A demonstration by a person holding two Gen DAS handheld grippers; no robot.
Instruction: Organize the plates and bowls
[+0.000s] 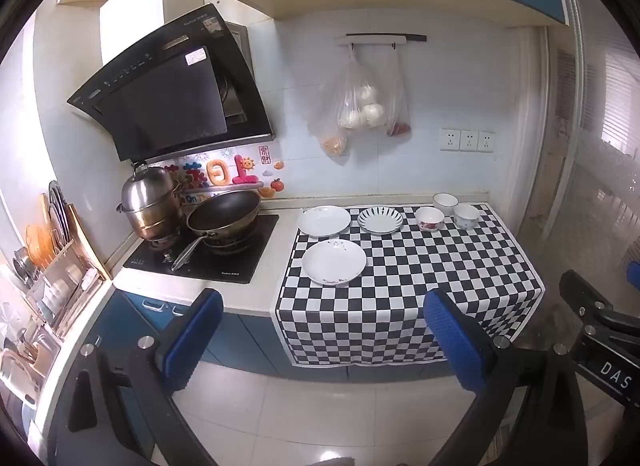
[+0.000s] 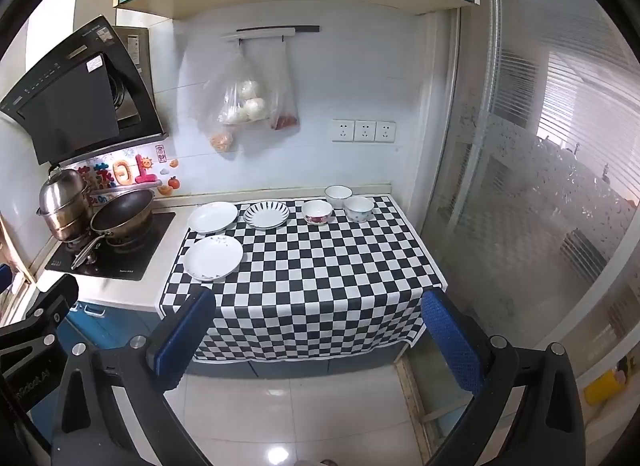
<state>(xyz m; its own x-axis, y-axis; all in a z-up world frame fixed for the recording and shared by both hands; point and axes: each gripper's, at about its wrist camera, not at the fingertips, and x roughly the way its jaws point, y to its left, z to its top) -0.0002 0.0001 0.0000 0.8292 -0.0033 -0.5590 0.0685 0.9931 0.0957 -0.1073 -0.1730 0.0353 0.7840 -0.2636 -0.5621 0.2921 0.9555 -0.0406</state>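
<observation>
On the checkered cloth (image 1: 420,278) (image 2: 320,274) lie a near white plate (image 1: 334,262) (image 2: 213,252), a far white plate (image 1: 324,220) (image 2: 213,217) and a striped-rim plate (image 1: 380,220) (image 2: 266,214). To their right stand a red-patterned bowl (image 1: 429,219) (image 2: 317,211), a plain white bowl (image 1: 445,202) (image 2: 338,196) and a blue-patterned bowl (image 1: 466,216) (image 2: 359,208). My left gripper (image 1: 324,340) is open and empty, well short of the counter. My right gripper (image 2: 318,340) is open and empty, also held back over the floor.
A stove (image 1: 204,254) with a wok (image 1: 224,215) and a steel steamer pot (image 1: 150,201) is left of the cloth. A dish rack (image 1: 48,266) stands far left. Bags (image 1: 360,105) hang on the wall. A glass door (image 2: 540,185) is at the right.
</observation>
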